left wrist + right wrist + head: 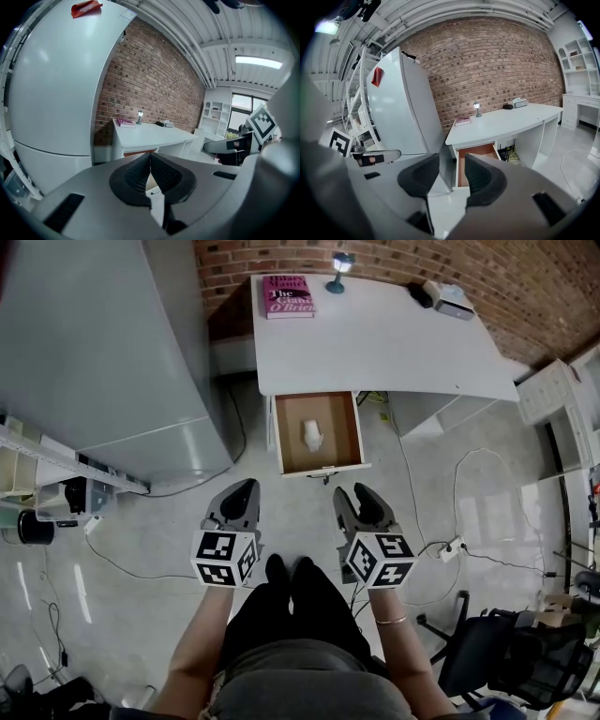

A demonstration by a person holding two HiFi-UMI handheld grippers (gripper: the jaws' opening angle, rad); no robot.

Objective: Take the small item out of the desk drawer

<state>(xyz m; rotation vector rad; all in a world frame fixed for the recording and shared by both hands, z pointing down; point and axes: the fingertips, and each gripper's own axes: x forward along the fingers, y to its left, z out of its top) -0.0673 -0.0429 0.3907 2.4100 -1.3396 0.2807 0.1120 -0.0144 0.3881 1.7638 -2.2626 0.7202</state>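
The white desk (375,343) has its drawer (345,427) pulled out toward me, brown inside. A small white item (312,434) lies in the middle of the drawer. Both grippers hover over the floor just in front of the drawer, apart from it. My left gripper (246,487) has its jaws closed together with nothing in them, as the left gripper view (150,158) also shows. My right gripper (353,491) stands open and empty; in the right gripper view (451,168) the open drawer (480,151) shows between its pads.
A pink book (287,294), a small lamp (338,268) and a white box (452,300) sit on the desk. A large grey cabinet (103,343) stands left of the drawer. Cables and a power strip (452,547) lie on the floor; an office chair (506,652) is at the right.
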